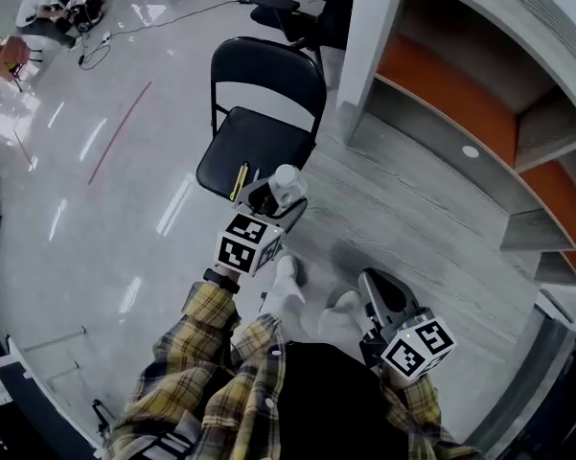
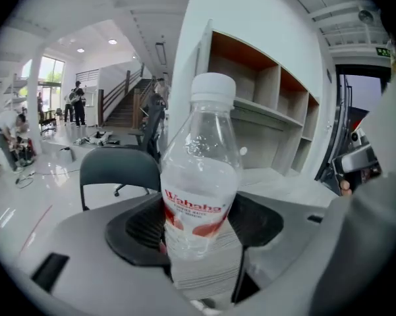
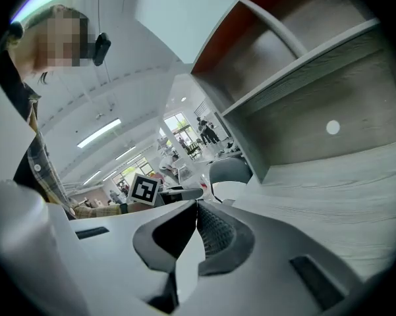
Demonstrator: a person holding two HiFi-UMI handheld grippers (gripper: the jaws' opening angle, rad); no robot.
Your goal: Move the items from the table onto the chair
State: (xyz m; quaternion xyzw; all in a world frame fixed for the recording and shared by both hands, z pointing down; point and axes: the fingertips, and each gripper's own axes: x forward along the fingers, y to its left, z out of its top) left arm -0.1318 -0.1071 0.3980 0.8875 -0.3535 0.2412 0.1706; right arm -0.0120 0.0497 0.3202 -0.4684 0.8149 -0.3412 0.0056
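Observation:
A clear plastic water bottle (image 2: 201, 196) with a white cap and a red-and-white label stands upright between the jaws of my left gripper (image 2: 201, 232), which is shut on it. In the head view the left gripper (image 1: 268, 199) holds the bottle (image 1: 286, 180) over the front right corner of the black folding chair (image 1: 254, 147). A yellow pen-like item (image 1: 240, 181) lies on the seat's front edge. My right gripper (image 1: 381, 300) hangs low beside my right leg, jaws shut and empty. The right gripper (image 3: 196, 206) shows its pads meeting with nothing between them.
A shelf unit (image 1: 479, 94) with orange back panels stands to the right of the chair. A dark office chair (image 1: 302, 12) and floor cables (image 1: 172, 17) lie beyond. People (image 1: 57, 3) crouch at the far left. My white shoes (image 1: 288, 281) are on the grey floor.

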